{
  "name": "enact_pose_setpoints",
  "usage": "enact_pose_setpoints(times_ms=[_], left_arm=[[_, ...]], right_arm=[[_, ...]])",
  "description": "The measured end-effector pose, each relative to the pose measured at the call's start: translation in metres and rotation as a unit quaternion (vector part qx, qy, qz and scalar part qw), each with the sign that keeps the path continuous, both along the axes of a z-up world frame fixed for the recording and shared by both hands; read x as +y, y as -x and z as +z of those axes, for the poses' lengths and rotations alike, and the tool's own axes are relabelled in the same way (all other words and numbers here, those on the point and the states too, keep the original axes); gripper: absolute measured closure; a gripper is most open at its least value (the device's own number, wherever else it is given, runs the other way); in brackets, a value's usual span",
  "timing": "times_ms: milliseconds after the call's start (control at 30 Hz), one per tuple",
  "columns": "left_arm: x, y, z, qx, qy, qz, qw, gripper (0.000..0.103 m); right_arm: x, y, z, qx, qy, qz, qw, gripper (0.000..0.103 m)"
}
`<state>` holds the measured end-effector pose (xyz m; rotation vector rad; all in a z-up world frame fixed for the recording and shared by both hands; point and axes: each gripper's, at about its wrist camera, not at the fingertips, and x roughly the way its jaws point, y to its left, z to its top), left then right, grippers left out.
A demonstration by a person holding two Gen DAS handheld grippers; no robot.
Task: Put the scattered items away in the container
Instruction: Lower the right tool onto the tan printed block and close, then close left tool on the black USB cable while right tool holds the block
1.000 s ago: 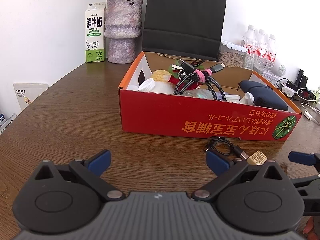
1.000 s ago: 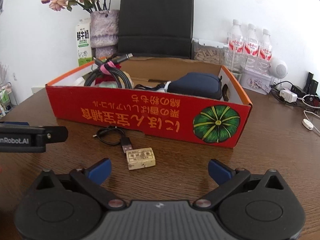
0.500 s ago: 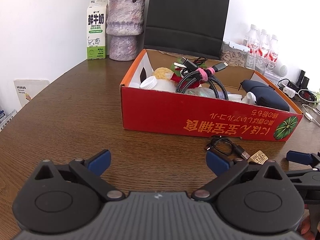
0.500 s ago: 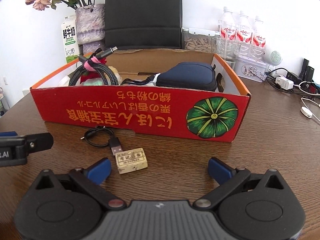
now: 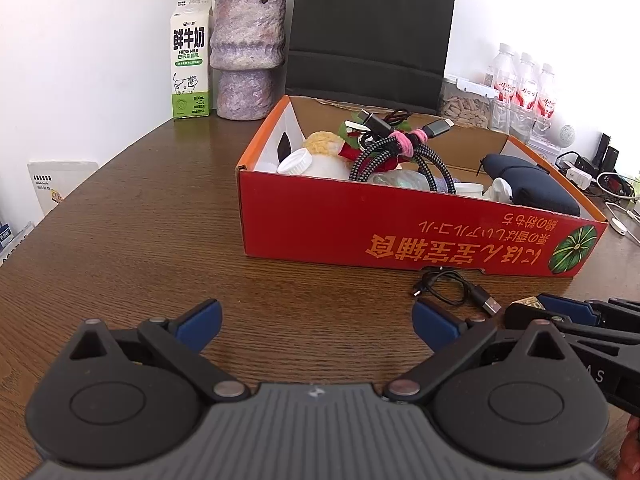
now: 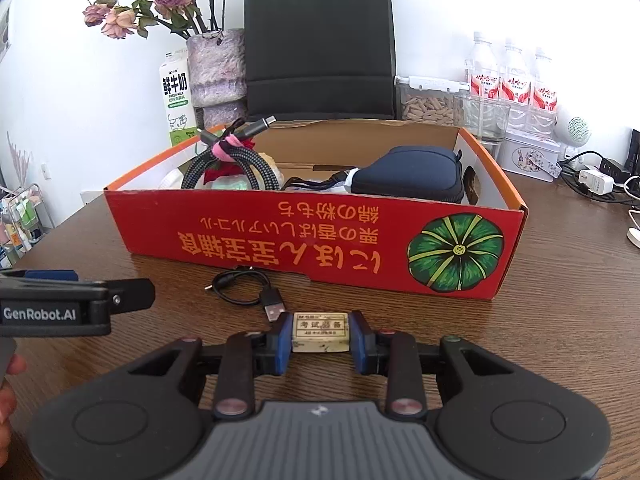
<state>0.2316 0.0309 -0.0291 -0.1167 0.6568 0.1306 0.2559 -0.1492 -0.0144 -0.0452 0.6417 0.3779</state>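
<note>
My right claw (image 6: pixel 320 334) had just closed, pads pressing the small eraser (image 6: pixel 320 332) at lower centre; my left claw (image 5: pixel 316 322) stood wide, empty, before the red box (image 5: pixel 400 232).

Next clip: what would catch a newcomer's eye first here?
The red box with upside-down orange lettering and a green pumpkin fills the middle of the table, packed with cables and a navy pouch. In front of it, the right gripper has just been closing its jaws on a small eraser lying on the wood, beside a loose black USB cable.
</note>
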Motion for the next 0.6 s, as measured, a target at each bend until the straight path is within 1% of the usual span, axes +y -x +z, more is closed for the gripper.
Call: enact_pose_setpoints(times_ms=[233,333,400,533,600], left_arm=[[-0.003,0.000,-0.002,0.001,-0.008,-0.004,1.0000,0.000],[-0.011,-0.004,-0.006,0.004,-0.014,-0.017,0.9997,0.000],[-0.018,-0.008,-0.007,0.008,-0.007,-0.031,0.9995,0.000],[-0.038,-0.017,-0.006,0.007,0.029,-0.054,0.9981,0.000],[-0.050,-0.025,-0.006,0.008,0.032,-0.055,0.9979,0.000]], right_arm=[[-0.016,-0.003,-0.001,0.002,-0.014,-0.036,0.999,0.074],[-0.026,-0.006,-0.001,0.001,-0.015,-0.052,0.999,0.074],[-0.030,-0.006,-0.001,-0.003,-0.013,-0.054,0.998,0.074],[-0.036,-0.007,0.000,-0.009,-0.008,-0.049,0.999,0.074],[-0.040,-0.008,0.000,-0.008,-0.010,-0.048,0.999,0.074]])
